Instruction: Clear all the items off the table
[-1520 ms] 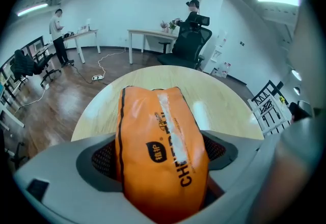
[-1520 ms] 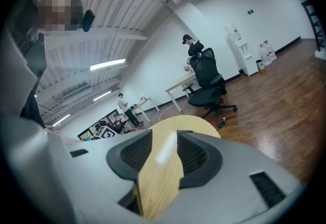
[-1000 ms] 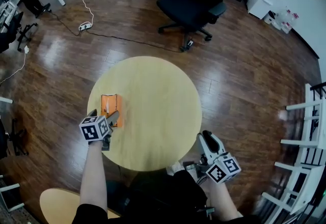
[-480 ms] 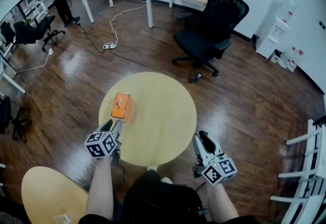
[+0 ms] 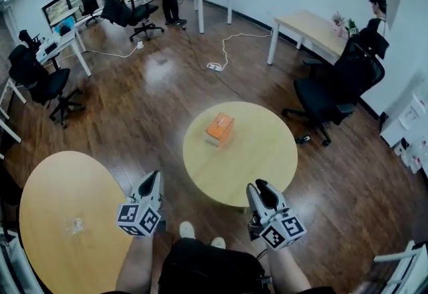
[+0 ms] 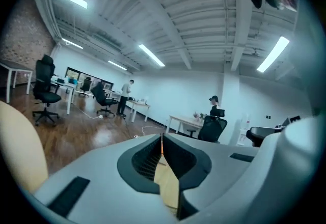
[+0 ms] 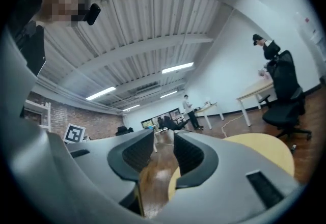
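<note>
On the round table (image 5: 267, 152), toward its far left part, lies an orange box (image 5: 219, 129). Both grippers are held level on the near side, well apart from the box. The left gripper (image 5: 155, 178) is over the floor beside the table; its jaws have just closed together with nothing between them. The right gripper (image 5: 258, 187) is at the table's near rim, its jaws apart and empty.

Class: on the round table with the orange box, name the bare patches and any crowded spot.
The round pale wooden table is bare from the orange rectangular box rightwards to its right rim and down to its near edge. Only the far-left part, under the box, is taken.
</note>
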`<action>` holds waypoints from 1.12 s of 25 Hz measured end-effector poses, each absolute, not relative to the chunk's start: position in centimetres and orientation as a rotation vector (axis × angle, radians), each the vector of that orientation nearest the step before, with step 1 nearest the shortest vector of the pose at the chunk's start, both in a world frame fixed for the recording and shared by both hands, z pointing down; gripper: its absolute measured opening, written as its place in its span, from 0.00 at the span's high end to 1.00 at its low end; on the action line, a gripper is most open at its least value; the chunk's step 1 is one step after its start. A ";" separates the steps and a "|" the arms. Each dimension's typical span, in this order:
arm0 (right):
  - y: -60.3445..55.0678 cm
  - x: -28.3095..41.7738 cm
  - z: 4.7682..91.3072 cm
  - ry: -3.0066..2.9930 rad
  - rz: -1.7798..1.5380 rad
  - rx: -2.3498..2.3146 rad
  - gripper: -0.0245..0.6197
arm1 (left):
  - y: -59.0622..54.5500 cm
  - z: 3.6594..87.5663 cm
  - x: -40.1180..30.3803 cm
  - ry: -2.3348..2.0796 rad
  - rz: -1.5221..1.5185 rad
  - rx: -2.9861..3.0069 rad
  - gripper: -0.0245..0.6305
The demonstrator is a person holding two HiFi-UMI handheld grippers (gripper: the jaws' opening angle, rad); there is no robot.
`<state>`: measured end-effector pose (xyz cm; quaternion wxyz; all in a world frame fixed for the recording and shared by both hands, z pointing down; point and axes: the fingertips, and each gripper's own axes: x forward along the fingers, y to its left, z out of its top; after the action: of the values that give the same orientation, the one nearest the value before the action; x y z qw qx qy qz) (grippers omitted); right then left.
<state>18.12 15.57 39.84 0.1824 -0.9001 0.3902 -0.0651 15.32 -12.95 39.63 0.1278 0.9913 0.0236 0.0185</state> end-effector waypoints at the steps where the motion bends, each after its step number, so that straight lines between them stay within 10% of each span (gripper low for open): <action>1: 13.3 17.6 39.5 1.176 -0.191 -2.521 0.76 | -14.4 39.6 12.9 0.012 0.036 2.892 0.94; 28: -30.9 -25.9 38.8 2.547 -0.169 -1.743 0.76 | -36.0 39.9 -52.2 -1.527 -0.342 2.500 0.94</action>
<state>-25.93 -30.90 38.77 0.0254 -0.5638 0.8237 -0.0545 -52.23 -36.03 39.85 0.0961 0.8437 -0.5154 -0.1155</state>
